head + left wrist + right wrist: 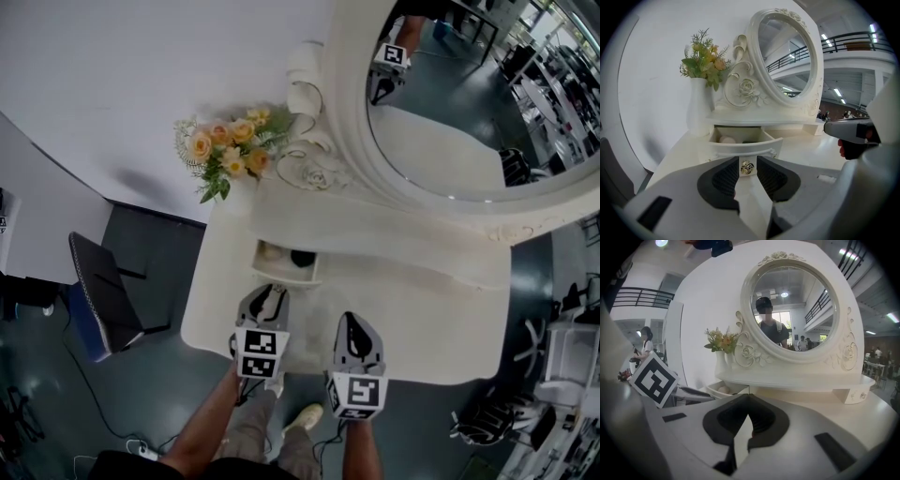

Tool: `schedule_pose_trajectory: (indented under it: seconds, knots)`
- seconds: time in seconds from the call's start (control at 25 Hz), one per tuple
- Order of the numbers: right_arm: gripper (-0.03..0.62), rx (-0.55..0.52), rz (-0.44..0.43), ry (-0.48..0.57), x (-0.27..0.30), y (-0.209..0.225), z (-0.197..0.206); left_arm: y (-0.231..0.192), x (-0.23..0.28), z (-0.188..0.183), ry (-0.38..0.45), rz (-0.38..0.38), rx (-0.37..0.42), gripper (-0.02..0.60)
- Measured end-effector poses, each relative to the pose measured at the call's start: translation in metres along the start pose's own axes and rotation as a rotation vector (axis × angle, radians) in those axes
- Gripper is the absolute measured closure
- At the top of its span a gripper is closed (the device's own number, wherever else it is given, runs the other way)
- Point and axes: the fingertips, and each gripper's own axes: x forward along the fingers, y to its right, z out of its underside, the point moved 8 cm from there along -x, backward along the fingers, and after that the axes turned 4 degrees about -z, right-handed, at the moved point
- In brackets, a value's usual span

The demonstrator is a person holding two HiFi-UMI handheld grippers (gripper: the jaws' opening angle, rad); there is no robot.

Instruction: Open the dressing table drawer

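The small white drawer (284,272) of the dressing table (422,319) stands pulled out, with a pale round item (726,139) and a dark item (302,259) inside. Its gold knob (747,167) sits between the pads of my left gripper (747,164), and a thin gap shows on each side, so the jaws are open around it. In the head view the left gripper (272,300) is right at the drawer front. My right gripper (354,339) hovers over the tabletop to its right, and in the right gripper view its jaws (749,397) are shut on nothing.
A white vase of peach flowers (230,155) stands at the table's back left. The big oval mirror (450,103) rises behind a raised shelf (375,234). A dark chair (105,292) stands on the floor at the left. The table's front edge is just under both grippers.
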Motion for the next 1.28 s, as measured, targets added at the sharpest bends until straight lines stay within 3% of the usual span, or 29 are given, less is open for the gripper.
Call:
schedule_pose_trajectory:
  seconds: [0.4,0.8,1.28]
  knots:
    - [0.595,-0.027,-0.007,0.051,-0.024,0.005,-0.039,0.01,-0.049,-0.045,0.091,-0.021,0.03,0.479]
    - [0.595,-0.069,-0.026,0.126,-0.082,0.007,-0.08,0.037,-0.134,-0.086,0.206,-0.03,0.076,0.48]
    - [0.595,-0.09,-0.085,0.22,-0.173,-0.005,-0.09,0.088,-0.239,-0.079,0.302,-0.06,0.089,0.523]
